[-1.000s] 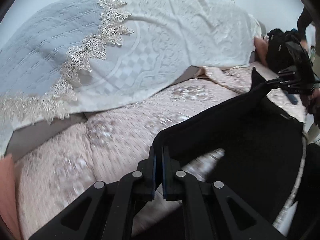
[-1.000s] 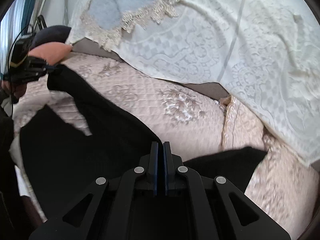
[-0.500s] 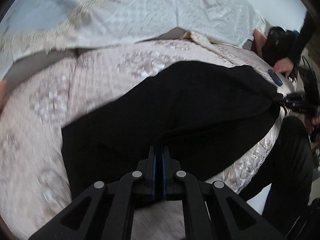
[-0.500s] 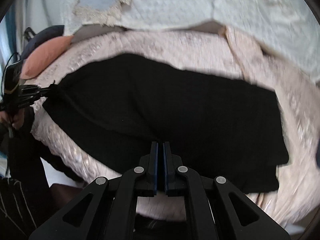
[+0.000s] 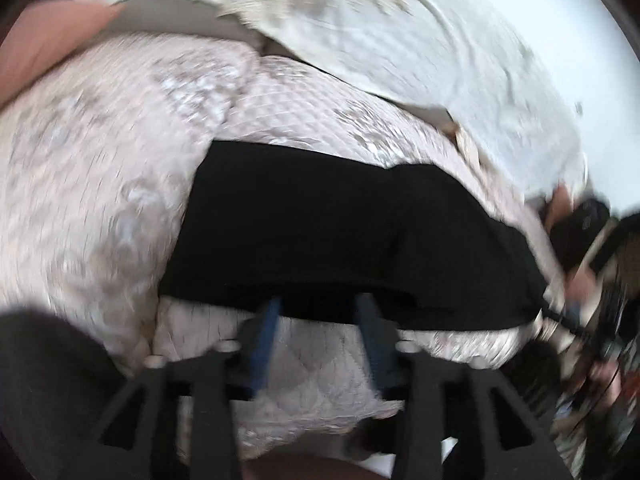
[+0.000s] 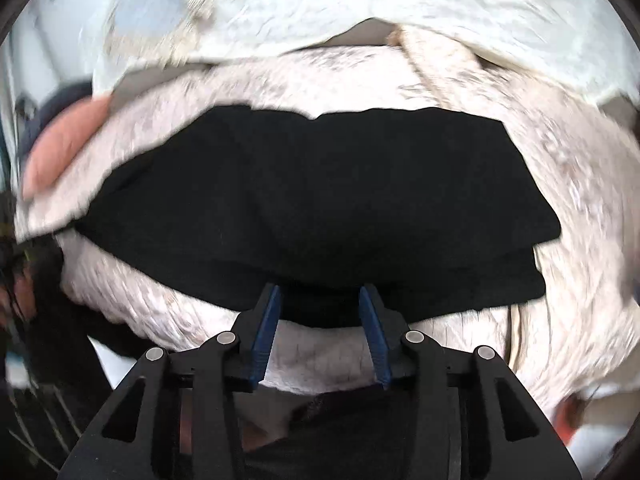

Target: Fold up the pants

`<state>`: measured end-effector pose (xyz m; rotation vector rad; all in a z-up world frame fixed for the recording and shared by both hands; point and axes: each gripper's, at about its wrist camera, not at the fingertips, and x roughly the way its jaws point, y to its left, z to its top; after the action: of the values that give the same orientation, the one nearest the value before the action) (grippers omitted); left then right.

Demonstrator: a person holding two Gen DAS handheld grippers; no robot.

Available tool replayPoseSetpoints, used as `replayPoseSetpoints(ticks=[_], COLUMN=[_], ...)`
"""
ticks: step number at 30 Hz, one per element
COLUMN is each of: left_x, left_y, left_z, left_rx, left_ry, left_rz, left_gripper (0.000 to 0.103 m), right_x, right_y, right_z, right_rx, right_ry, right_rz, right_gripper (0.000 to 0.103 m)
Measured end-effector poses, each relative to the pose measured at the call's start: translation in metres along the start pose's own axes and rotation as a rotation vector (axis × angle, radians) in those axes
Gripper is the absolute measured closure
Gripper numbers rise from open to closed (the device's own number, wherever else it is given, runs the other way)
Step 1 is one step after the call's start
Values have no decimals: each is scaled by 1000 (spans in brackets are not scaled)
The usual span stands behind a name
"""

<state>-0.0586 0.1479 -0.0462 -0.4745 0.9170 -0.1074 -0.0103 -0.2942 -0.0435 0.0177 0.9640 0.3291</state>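
The black pants (image 5: 328, 236) lie flat in a wide band across the pink quilted couch seat (image 5: 100, 184), one layer over another, as the stepped right end in the right wrist view (image 6: 320, 200) shows. My left gripper (image 5: 318, 306) is open and empty, its blue-padded fingertips at the pants' near edge. My right gripper (image 6: 320, 294) is open and empty, its fingertips just over the near edge of the cloth. Both views are motion-blurred.
A white lace cover (image 5: 440, 48) drapes the couch back (image 6: 440, 4). A salmon cushion (image 6: 64, 148) lies at the seat's left end (image 5: 44, 40). The seat's front edge (image 6: 320, 364) runs just under my fingers. A dark bag (image 5: 580, 236) sits at the right.
Both grippers have opened and let go of the pants. The pants, held up and spread before, now lie laid down on the seat. Both grippers pulled back toward the front edge.
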Motion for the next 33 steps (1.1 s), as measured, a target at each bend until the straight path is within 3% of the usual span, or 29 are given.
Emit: replayPoseSetpoints(ticks=[9, 12, 19, 20, 22, 25, 32, 33], left_x=[9, 10, 19, 21, 26, 29, 30, 29], left_y=[25, 33, 24, 20, 14, 9, 5, 5], left_z=[-2, 3, 19, 19, 21, 23, 29, 30], left_rx=[-305, -366, -296, -272, -232, -197, -135, -130], left_ry=[-28, -38, -54, -59, -51, -47, -54, -57], left_rz=[-104, -115, -16, 4, 44, 81, 118, 121], left_gripper=[44, 43, 48, 53, 74, 90, 96, 97], right_x=[-17, -25, -30, -29, -22, -13, -4, -4], right_y=[-27, -50, -89, -91, -99, -111, -121, -121], right_z=[-3, -9, -6, -3, 2, 4, 20, 22], right_rx=[209, 329, 493, 492, 521, 589, 651, 649], right_ry=[-85, -124, -197, -204, -185, -179, -206, -208], right_rz=[-15, -32, -38, -33, -65, -67, -109, -118], right_gripper=[59, 54, 54, 54, 54, 54, 54, 61])
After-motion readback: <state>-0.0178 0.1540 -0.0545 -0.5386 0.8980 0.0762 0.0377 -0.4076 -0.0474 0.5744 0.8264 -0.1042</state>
